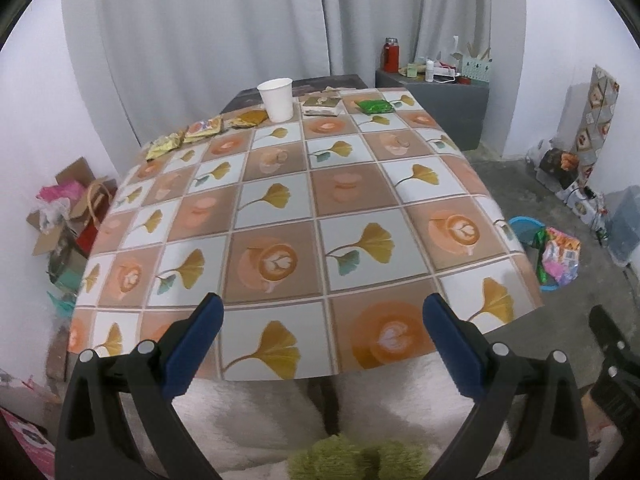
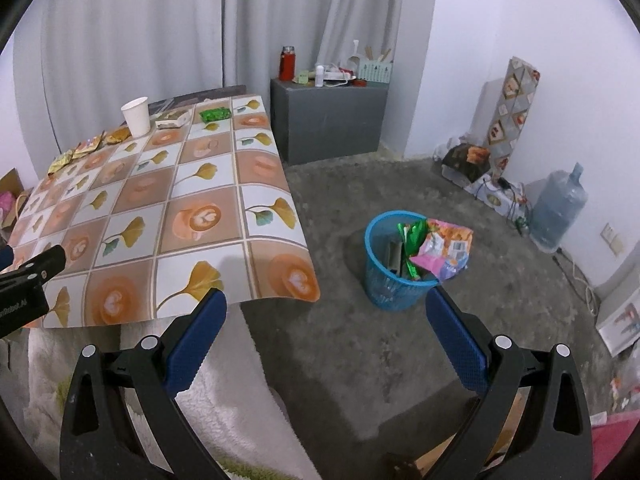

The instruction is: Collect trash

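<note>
Along the far edge of the patterned table [image 1: 304, 240] lie several snack wrappers: a yellow one [image 1: 164, 146], an orange one [image 1: 204, 128], a golden one [image 1: 248, 119], a flat packet [image 1: 322, 106] and a green one [image 1: 374, 106], with a white paper cup [image 1: 277, 99] among them. A blue mesh bin [image 2: 394, 264] stands on the floor right of the table, holding green and pink wrappers [image 2: 440, 246]. My left gripper [image 1: 322, 314] hovers open over the table's near edge, empty. My right gripper [image 2: 326, 310] is open and empty, above the floor short of the bin.
A grey cabinet [image 2: 332, 120] with a red flask [image 2: 286, 63] stands behind the table. A water jug [image 2: 558, 208] and a patterned roll [image 2: 512, 108] are by the right wall. Cardboard and bags [image 1: 68, 216] clutter the floor left of the table. A fluffy white garment [image 1: 320, 412] is below my grippers.
</note>
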{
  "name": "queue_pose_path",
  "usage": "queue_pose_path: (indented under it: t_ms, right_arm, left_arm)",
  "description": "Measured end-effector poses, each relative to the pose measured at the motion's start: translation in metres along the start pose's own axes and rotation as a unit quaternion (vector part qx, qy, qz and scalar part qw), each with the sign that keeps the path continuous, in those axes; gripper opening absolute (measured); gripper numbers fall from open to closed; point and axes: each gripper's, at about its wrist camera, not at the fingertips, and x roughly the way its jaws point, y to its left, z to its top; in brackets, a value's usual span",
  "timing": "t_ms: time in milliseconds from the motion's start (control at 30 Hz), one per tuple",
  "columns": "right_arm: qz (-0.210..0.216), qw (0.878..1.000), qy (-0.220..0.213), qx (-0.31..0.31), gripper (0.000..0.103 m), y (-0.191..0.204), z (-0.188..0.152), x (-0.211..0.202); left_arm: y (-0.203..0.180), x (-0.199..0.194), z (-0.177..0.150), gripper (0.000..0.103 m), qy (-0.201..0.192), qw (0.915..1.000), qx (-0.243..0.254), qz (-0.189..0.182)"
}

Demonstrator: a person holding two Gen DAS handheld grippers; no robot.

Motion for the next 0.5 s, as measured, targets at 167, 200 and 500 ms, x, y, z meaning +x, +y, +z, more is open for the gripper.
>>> queue_pose_path:
  t_ms: [167,200,500]
  right_arm:
    - [-0.003,1.0,0.002,0.003,0.096,-0.0017,0.0005,0.0033]
    - [-0.003,1.0,0.002,0.004,0.096,-0.0022,0.0,0.0034]
    - [-0.005,1.0,0.003,0.009,0.096,-0.0048,-0.0024,0.0031]
  left_arm:
    - [0.003,0.0006,-0.0001,0.098,-0.001,0.9999,0.003,0.013]
    - [0.0029,0.0005,-0.0001,0.098,-0.001,0.9999,0.003,0.014]
    - [-0.0007,-0.0001,-0.0004,0.098,0.001,0.9997,0.013,0.019]
